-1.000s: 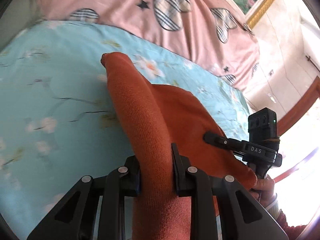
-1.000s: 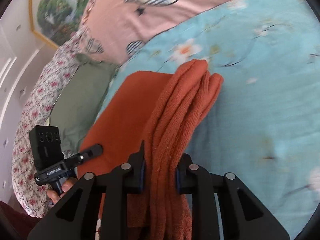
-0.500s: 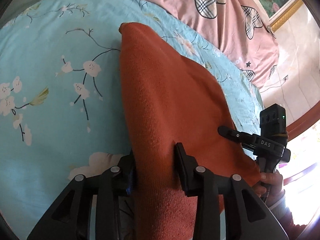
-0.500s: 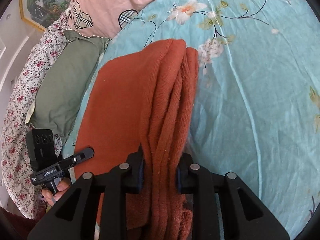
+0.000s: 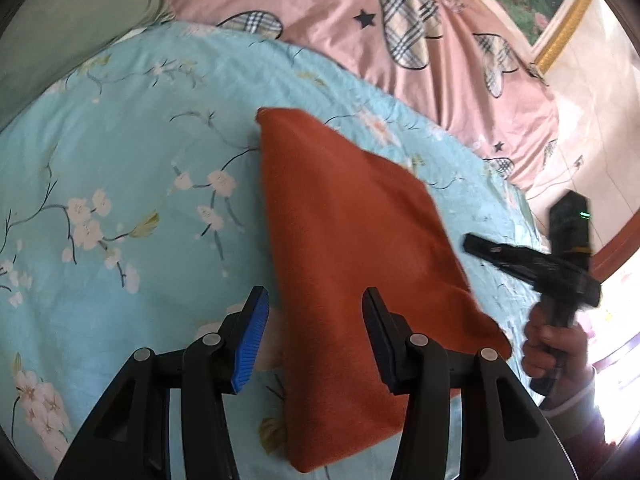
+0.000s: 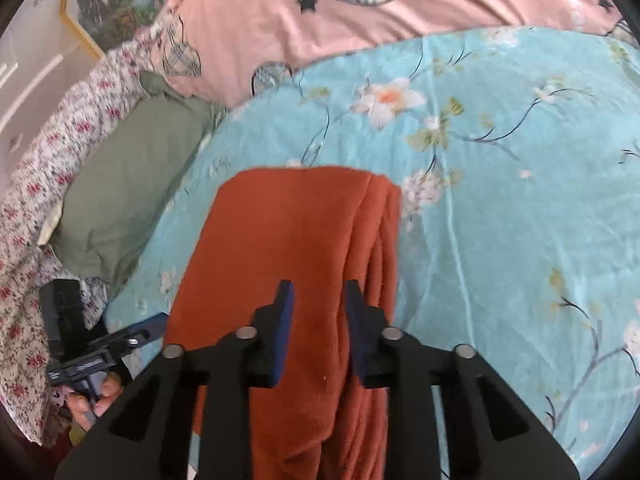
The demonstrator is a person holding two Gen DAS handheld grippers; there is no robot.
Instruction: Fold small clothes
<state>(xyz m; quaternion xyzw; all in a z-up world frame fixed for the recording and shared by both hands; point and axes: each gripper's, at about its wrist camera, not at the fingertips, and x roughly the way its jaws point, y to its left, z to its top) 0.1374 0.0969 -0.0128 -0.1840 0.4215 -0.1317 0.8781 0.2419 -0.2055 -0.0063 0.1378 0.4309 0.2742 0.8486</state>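
Left tool wide open, holding nothing; folded rust-orange garment lying flat on the bed's light blue flowered sheet, running ahead from between its fingers, the blue pads clear of the cloth; right tool also parted, less widely, above the same garment, gripping nothing; stacked folded edges just right of its right finger; pink quilt far ahead; green pillow to the front left of the right tool, well apart from the garment.
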